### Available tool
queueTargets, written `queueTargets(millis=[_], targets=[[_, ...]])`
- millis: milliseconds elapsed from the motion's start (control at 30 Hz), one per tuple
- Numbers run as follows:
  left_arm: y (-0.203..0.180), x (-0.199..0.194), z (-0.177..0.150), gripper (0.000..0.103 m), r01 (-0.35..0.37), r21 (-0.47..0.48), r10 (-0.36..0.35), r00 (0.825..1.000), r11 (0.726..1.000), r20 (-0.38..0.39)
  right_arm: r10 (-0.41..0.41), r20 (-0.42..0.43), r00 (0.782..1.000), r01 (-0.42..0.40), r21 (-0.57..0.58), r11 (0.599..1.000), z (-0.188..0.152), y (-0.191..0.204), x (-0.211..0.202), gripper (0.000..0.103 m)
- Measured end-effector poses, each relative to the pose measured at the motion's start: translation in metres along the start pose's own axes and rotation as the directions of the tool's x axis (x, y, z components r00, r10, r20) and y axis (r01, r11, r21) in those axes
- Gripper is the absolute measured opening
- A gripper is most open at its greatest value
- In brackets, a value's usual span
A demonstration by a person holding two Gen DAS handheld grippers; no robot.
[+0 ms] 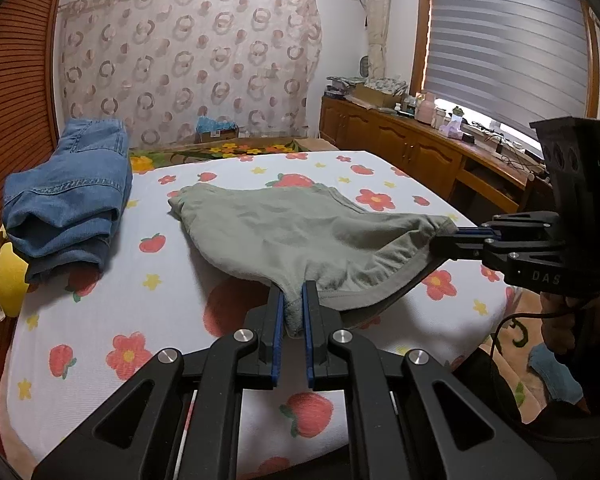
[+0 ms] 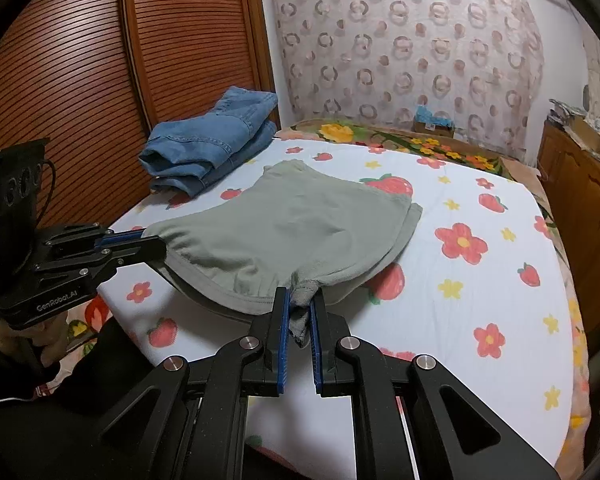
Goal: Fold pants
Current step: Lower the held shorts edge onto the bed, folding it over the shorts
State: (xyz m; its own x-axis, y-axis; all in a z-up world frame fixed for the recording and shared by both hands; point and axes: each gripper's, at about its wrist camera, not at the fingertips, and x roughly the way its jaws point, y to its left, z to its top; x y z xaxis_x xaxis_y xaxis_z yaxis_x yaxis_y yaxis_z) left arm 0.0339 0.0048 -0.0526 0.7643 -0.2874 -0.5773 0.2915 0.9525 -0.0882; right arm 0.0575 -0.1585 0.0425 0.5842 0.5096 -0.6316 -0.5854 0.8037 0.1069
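Note:
Grey-green pants (image 1: pixel 284 232) lie folded on the bed, their near edge lifted off the sheet. My left gripper (image 1: pixel 294 292) is shut on one corner of that edge; it also shows at the left of the right wrist view (image 2: pixel 156 246). My right gripper (image 2: pixel 300 300) is shut on the other corner of the pants (image 2: pixel 284 224); it shows at the right of the left wrist view (image 1: pixel 444 240). The cloth hangs slack between the two grippers, and its far part rests on the bed.
The bed (image 1: pixel 172 312) has a white sheet with strawberries and flowers. Folded blue jeans (image 1: pixel 68 196) lie at its far left by a brown slatted wardrobe door (image 2: pixel 80 92). A wooden cabinet (image 1: pixel 412 148) with clutter stands on the right under a window.

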Motion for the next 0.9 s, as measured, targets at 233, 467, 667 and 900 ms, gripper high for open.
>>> queueTargets(millis=[233, 467, 667, 900], targets=[[-0.005, -0.016, 0.004, 0.009, 0.017, 0.005, -0.017, 0.999, 1.0, 0.03, 0.016, 0.025, 1.0, -0.016, 0.013, 1.0, -0.007, -0.001, -0.007, 0.009], [-0.013, -0.031, 0.011, 0.009, 0.037, 0.026, -0.039, 0.998, 0.999, 0.057, 0.023, 0.045, 0.999, -0.023, 0.005, 1.0, -0.012, 0.001, -0.018, 0.009], [-0.02, -0.044, 0.017, 0.009, 0.047, 0.042, -0.05, 0.995, 0.998, 0.086, 0.031, 0.08, 0.996, -0.031, 0.004, 1.0, -0.013, 0.0, -0.032, 0.009], [-0.022, -0.057, 0.023, 0.009, 0.057, 0.048, -0.062, 0.992, 0.997, 0.113, 0.039, 0.114, 0.993, -0.039, -0.001, 0.999, -0.017, 0.001, -0.048, 0.009]])
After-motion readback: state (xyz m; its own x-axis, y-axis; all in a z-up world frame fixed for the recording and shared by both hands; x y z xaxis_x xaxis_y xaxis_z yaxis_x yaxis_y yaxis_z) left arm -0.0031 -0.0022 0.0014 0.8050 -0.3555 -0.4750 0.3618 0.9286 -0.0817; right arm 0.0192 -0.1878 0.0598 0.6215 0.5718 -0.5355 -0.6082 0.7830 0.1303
